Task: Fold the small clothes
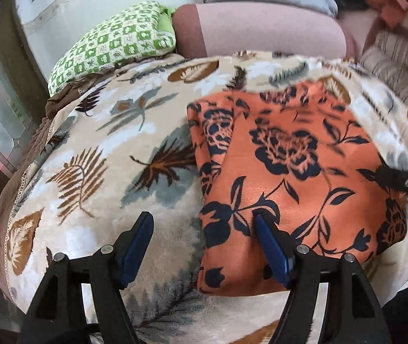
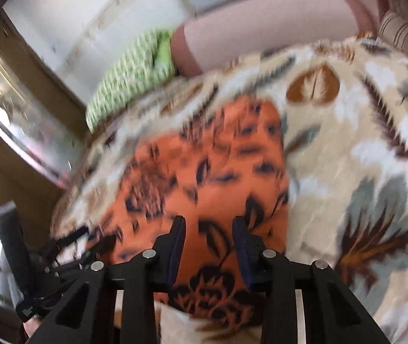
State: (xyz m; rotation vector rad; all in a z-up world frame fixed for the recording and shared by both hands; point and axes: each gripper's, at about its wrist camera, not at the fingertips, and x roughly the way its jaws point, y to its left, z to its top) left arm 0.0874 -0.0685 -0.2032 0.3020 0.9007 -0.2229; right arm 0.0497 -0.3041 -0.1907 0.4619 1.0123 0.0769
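Left wrist view: an orange garment (image 1: 295,183) printed with dark navy flowers lies folded into a rough rectangle on a cream blanket (image 1: 89,172) patterned with brown and grey leaves. The garment sits toward the blanket's near right part, with a narrow folded flap running along its left side. The left gripper (image 1: 202,223) stands with its jaws wide apart: the right blue finger (image 1: 270,243) rests over the garment's near left area, the left one over bare blanket, and nothing is between them. The black tip of the right gripper (image 1: 402,182) enters from the right edge at the garment's right side.

Right wrist view (motion-blurred): the right gripper (image 2: 209,229) hovers over the near edge of the same garment (image 2: 204,177), its jaws parted to a moderate gap with only fabric seen below; whether the pads touch the cloth cannot be told. The left gripper (image 2: 69,246) appears at the lower left, by the garment's left edge.

At the blanket's far edge lie a green-and-white checked pillow (image 1: 112,43) and, just beside it on the right, a pink bolster (image 1: 261,31). A striped cushion (image 1: 399,66) occupies the far right corner.
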